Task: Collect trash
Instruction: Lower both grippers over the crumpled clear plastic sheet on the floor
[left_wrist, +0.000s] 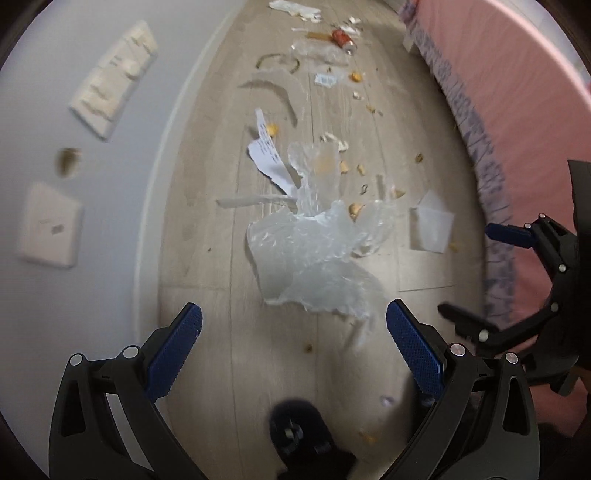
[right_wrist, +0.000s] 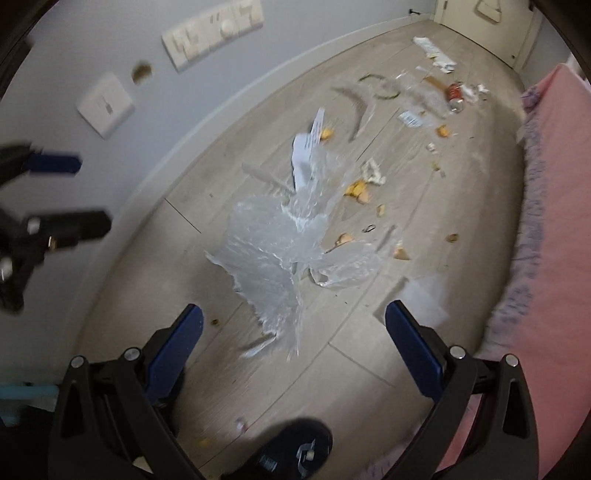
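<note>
A crumpled clear plastic bag (left_wrist: 314, 254) (right_wrist: 273, 254) lies on the pale wood floor (left_wrist: 207, 258) just ahead of both grippers. My left gripper (left_wrist: 293, 321) hangs open above the floor, its blue pads apart, the bag's near edge between and beyond them. My right gripper (right_wrist: 293, 321) is open too, empty, with the bag's torn tip between its fingers. A white printed paper slip (left_wrist: 267, 155) (right_wrist: 306, 151) lies behind the bag. Orange food scraps (left_wrist: 354, 208) (right_wrist: 356, 190) are scattered around. A red drink can (left_wrist: 343, 40) (right_wrist: 456, 96) lies far off among wrappers.
A grey wall (left_wrist: 74, 166) with sockets (left_wrist: 50, 230) and a skirting board runs along the left. A pink bed cover (left_wrist: 524, 110) (right_wrist: 554, 221) with a lilac frill borders the right. A white paper piece (left_wrist: 430, 225) lies near the bed. The other gripper shows at each view's edge.
</note>
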